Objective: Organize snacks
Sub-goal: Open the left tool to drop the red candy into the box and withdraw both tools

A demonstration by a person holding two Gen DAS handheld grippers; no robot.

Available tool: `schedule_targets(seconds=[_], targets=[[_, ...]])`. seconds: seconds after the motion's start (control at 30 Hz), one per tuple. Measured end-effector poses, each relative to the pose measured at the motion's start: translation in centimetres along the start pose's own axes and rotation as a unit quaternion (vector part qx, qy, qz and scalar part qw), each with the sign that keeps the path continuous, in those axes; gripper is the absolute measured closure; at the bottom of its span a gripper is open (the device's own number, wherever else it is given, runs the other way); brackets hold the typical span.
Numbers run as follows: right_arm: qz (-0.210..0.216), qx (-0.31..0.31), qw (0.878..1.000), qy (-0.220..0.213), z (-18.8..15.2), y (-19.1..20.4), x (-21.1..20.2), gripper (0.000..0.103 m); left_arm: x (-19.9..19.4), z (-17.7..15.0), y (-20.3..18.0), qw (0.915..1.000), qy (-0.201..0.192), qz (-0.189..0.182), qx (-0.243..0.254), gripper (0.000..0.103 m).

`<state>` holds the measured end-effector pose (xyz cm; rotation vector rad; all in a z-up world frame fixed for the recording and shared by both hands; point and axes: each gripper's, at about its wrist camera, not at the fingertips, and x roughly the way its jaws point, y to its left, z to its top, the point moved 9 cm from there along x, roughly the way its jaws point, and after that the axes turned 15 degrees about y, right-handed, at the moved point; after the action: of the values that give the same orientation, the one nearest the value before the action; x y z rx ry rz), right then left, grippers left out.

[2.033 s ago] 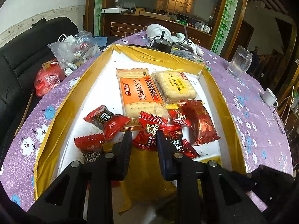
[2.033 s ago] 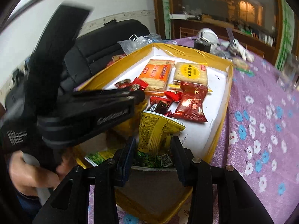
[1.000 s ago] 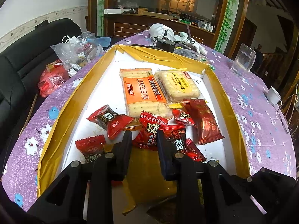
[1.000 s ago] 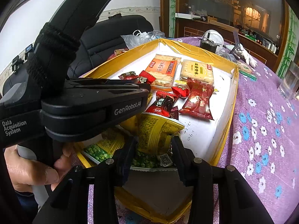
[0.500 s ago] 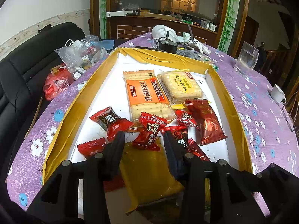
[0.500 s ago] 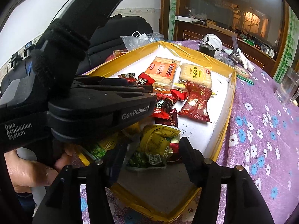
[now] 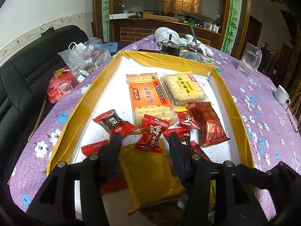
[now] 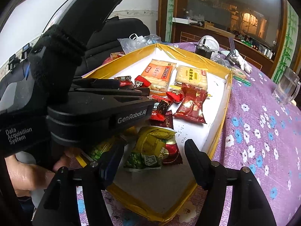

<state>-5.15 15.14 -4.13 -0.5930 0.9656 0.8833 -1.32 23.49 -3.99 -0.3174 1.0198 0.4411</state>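
Observation:
A shallow white box with a yellow taped rim (image 7: 82,101) holds an orange cracker pack (image 7: 148,98), a yellow biscuit pack (image 7: 181,88) and several red candies (image 7: 152,131). My left gripper (image 7: 145,141) hovers at the box's near end, its jaws opening. A flat yellow-brown packet (image 7: 150,173) lies loose between them. In the right wrist view my right gripper (image 8: 154,146) is also opening. A crumpled green-and-yellow snack packet (image 8: 152,148) rests on the box floor between its fingers, clear of both pads. The left device's black housing (image 8: 97,116) fills that view's left side.
The box sits on a round table with a purple flowered cloth (image 7: 263,124). A glass mug (image 7: 249,60) and a white cup (image 7: 282,95) stand at the right. Plastic bags (image 7: 82,60) and a black sofa (image 7: 18,79) lie left. A person's hand (image 8: 24,177) grips the left device.
Both grippers' jaws have spread apart. The green-and-yellow packet slipped from the right fingers and now lies flat in the box. The left fingers have let go of the yellow-brown packet.

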Motion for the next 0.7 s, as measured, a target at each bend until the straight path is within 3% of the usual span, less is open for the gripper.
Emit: schedule_targets(seconds=[0.17, 0.27, 0.53, 0.7], targets=[[-0.032, -0.005, 0.999, -0.016, -0.3, -0.8, -1.5, 0.031, -1.5, 0.4, 0.2, 0.9997, -0.024, 0.009, -0.003, 0.038], [-0.049, 0.006, 0.998, -0.031, -0.5, -1.9, -2.7, 0.022, -2.5, 0.6, 0.3, 0.9990, -0.042, 0.016, -0.004, 0.035], [-0.079, 0.078, 0.992, -0.063, -2.1, -7.0, -5.0, 0.017, -3.7, 0.0, -0.6, 0.9973, -0.062, 0.038, 0.010, 0.025], [-0.066, 0.124, 0.988, -0.067, -3.2, -9.5, -5.4, 0.016, -4.3, -0.7, -1.7, 0.9966, -0.064, 0.045, 0.026, 0.021]])
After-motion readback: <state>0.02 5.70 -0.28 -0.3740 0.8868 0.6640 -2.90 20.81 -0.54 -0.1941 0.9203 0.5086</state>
